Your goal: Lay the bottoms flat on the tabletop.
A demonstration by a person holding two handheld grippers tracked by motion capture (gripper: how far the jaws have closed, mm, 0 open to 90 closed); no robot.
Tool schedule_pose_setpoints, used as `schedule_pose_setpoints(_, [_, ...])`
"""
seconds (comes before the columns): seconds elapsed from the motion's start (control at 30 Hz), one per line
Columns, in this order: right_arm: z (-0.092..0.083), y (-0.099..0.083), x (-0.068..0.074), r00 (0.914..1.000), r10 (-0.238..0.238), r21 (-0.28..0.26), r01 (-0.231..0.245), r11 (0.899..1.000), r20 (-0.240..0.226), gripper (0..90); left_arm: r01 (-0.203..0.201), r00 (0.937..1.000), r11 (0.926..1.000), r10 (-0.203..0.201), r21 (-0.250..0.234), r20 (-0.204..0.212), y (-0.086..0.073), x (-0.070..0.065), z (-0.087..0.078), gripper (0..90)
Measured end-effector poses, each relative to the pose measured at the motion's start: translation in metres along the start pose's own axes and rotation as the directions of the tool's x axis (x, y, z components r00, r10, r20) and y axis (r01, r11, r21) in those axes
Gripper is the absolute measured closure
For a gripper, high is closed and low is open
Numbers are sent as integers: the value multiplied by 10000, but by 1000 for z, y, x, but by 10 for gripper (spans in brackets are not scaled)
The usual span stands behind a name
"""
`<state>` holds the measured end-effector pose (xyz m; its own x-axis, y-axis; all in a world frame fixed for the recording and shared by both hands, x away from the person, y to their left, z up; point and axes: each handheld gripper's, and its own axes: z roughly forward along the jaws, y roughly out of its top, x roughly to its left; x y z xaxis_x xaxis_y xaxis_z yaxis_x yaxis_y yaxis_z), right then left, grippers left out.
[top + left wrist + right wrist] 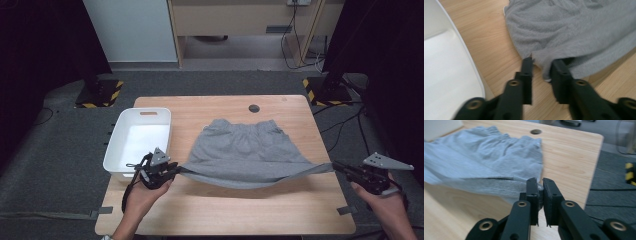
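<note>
The left gripper (172,171) holds its jaws apart; the near left corner of the grey shorts (245,150) lies in the gap between them, with no pad pressing on it, seen in the left gripper view (541,67). The right gripper (339,167) is clamped on the near right corner of the shorts, a fold of cloth pinched between its jaws (540,187). Between the two grippers the hem hangs as a lifted, sagging band just above the surface (225,210). Beyond that band the rest of the shorts lies flat on the surface, the waistband at the far end from both grippers. Just beside the left gripper, on its outer side, stands a white bin (116,150), apart from the shorts.
</note>
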<state>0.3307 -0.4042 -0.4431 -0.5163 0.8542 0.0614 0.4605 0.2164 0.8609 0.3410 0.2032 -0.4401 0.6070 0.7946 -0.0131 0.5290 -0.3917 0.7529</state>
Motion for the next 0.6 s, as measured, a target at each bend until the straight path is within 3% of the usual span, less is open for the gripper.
schedule_pose_setpoints(0.1, [-2,0,2,9998,-112,-132,110,9999,-164,695,-91,9999,9995,90,-302,-52,0,-2,-3,533])
schedule_pose_setpoints(0.27, [1,1,3,9996,-105,-216,99,9997,-280,601,49,9998,9983,-39,-583,175,1,-2,-7,444])
schedule_pose_setpoints(0.6, [26,7,10,9996,-253,155,255,9996,-129,428,-90,9999,9981,94,-603,65,9,3,4,311])
